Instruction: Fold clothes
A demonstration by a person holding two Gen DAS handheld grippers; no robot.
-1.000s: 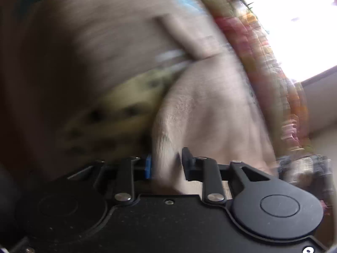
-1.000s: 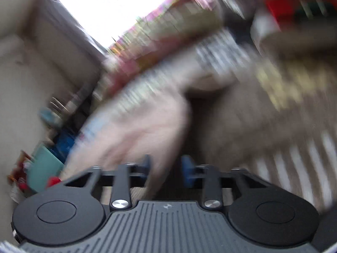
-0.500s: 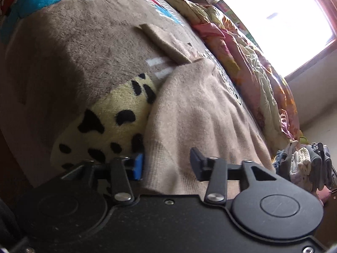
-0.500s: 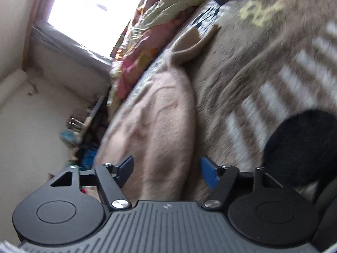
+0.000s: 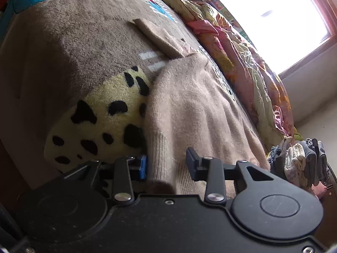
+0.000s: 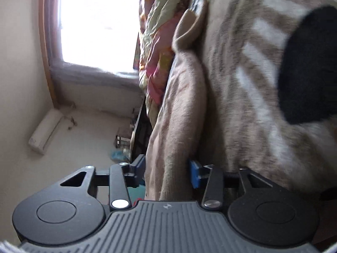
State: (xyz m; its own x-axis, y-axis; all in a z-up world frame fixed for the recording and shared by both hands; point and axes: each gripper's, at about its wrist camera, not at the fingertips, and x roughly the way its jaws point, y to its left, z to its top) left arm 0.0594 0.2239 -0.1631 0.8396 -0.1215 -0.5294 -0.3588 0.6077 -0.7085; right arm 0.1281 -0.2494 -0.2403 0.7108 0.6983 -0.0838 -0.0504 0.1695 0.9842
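A beige knit sweater (image 5: 198, 113) lies spread on a brown fleece blanket (image 5: 63, 48) on the bed, one sleeve (image 5: 158, 35) stretched away at the far end. My left gripper (image 5: 166, 164) is open, its jaws straddling the ribbed hem at the sweater's left corner. In the right wrist view the same sweater (image 6: 179, 109) runs away from the camera, and my right gripper (image 6: 168, 172) is open with the hem edge between its blue pads.
A crumpled floral quilt (image 5: 248, 63) lies along the bed's far side under a bright window (image 5: 273, 14). A pile of folded clothes (image 5: 299, 160) sits at the right. The blanket carries a yellow spotted patch (image 5: 101, 122). A wall and floor clutter (image 6: 122, 143) lie left of the bed.
Both grippers have opened from a narrow gap and settled low at the sweater's hem. The sweater now lies flat on the blanket. The right camera has rolled to the side.
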